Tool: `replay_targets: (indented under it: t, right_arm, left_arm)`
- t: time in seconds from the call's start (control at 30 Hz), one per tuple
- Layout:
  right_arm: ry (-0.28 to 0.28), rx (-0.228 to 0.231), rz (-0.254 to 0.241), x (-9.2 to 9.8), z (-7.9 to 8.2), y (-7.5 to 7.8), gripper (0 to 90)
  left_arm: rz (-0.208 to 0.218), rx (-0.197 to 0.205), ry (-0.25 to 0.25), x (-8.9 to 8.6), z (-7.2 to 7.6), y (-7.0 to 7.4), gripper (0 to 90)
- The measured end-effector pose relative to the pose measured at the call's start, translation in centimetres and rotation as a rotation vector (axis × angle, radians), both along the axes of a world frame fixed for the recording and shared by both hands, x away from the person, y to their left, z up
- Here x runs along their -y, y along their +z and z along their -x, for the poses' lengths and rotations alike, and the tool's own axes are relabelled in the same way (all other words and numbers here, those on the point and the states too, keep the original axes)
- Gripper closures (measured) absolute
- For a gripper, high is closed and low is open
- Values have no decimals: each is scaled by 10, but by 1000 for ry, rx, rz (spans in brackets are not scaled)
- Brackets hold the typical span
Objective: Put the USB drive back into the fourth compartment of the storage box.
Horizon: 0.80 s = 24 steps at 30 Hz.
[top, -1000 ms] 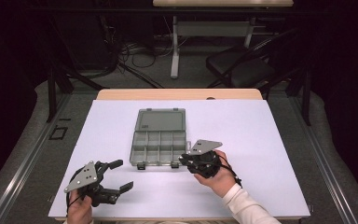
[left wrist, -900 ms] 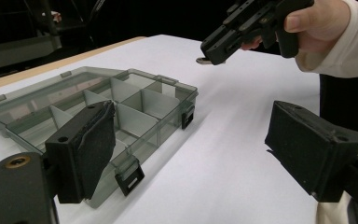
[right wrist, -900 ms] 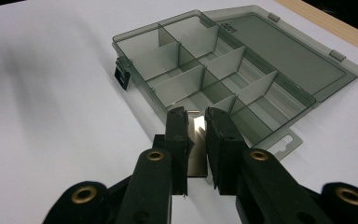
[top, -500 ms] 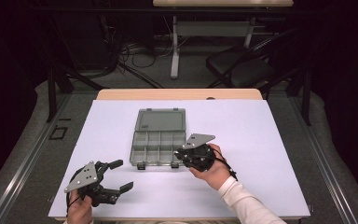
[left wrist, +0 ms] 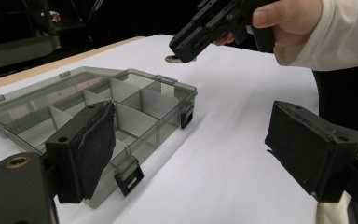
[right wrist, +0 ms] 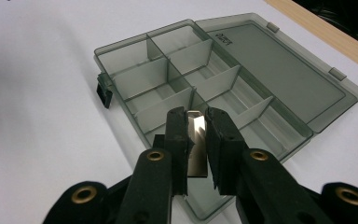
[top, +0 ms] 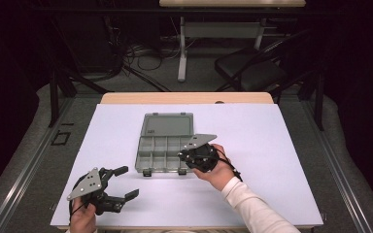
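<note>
While the organiser box (top: 166, 141) lay open near the middle of the white table (top: 281, 145), its lid folded flat on the far side, the right gripper (top: 197, 156) hung over the box's near right corner with its jaws clamped on a small metal piece (right wrist: 196, 140). In the right gripper view that piece looked like a flat, shiny plate, bright at its upper edge and standing on edge between the two black jaws, just above the compartments at that end of the tray. By this showing the work was partway along: the piece had been picked up and carried to the box, but not yet let go, and every compartment that could be seen was bare. What remained, as I judged it, was to lower the piece into one cell and release it.

The left gripper (top: 121, 183) rested at the near left of the table, well apart from the box, its jaws wide apart and holding nothing; its pads (left wrist: 98, 147) appeared faced with a dark, slightly rough lining.

The box was smoky, translucent grey plastic with thin upright dividers forming a grid of rectangular cells, and two small dark latches (left wrist: 129, 176) sat on its near wall. Its lid was smooth, with small tabs along its far edge. The table surface was matt and plain, edged by a strip of pale wood on the far side.
</note>
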State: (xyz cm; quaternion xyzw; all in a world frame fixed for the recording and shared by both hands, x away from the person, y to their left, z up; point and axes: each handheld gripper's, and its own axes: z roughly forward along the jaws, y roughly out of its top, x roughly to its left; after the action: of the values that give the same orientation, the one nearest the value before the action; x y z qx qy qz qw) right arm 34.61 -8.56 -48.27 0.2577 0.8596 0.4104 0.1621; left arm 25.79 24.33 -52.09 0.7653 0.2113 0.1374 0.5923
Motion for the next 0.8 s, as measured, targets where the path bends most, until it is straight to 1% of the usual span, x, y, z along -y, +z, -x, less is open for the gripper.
replay_targets:
  t: [0.13,0.2,0.5,0.8]
  right_arm:
    - [-5,-1,5,-3,-6,0,795]
    - [-8,0,17,-4,-10,0,795]
    - [-25,-3,37,-9,-24,-4,795]
    - [-41,-10,56,-11,-33,-10,795]
  left_arm:
    - [0,0,0,0,0,0,157]
    - [-2,0,2,0,0,0,157]
    - [-2,0,2,0,0,0,157]
    - [-5,-2,4,0,0,0,157]
